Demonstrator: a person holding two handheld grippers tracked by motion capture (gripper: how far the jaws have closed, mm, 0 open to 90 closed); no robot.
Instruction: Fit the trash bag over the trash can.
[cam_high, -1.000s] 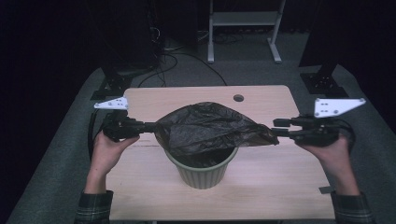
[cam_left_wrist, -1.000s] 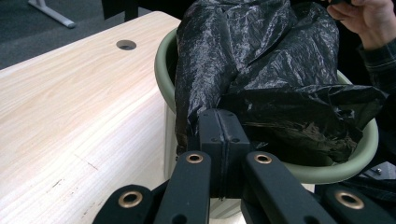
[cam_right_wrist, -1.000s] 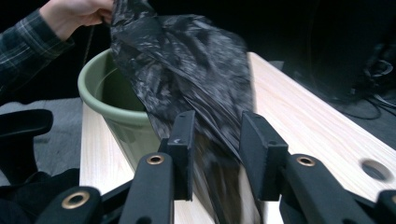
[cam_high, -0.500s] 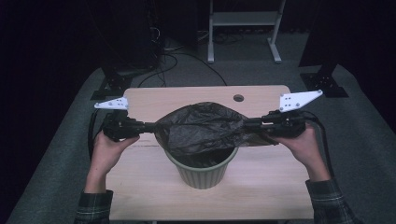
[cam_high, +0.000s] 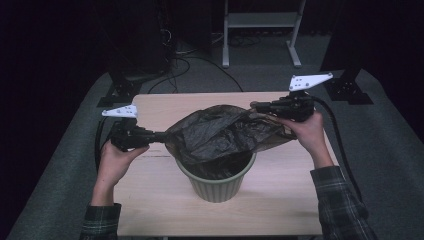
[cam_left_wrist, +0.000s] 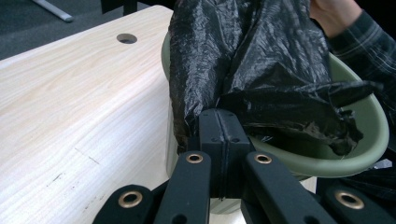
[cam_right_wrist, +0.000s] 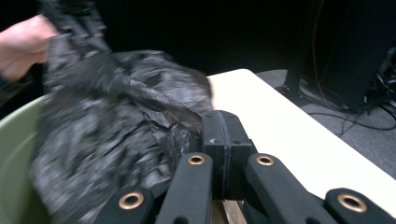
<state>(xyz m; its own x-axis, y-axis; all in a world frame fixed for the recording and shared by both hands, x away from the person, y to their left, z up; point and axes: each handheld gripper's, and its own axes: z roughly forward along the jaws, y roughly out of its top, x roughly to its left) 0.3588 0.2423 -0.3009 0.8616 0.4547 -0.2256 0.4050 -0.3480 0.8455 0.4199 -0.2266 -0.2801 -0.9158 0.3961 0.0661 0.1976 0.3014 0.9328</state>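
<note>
Bag (cam_high: 220, 132): thin black plastic, crinkly, slight sheen. Bin (cam_high: 216, 180): smooth matt green plastic. Table (cam_high: 150, 175): pale wood grain w/ faint scuffs, matt

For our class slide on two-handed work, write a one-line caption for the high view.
Left gripper and right gripper pinch opposite edges of a black bag stretched above a green bin on a wooden table.

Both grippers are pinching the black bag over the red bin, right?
Not quite: the bin is green, not red, as the high view shows. The rest holds: the left hand-held gripper and the right hand-held gripper are each shut on the black bag over it.
</note>
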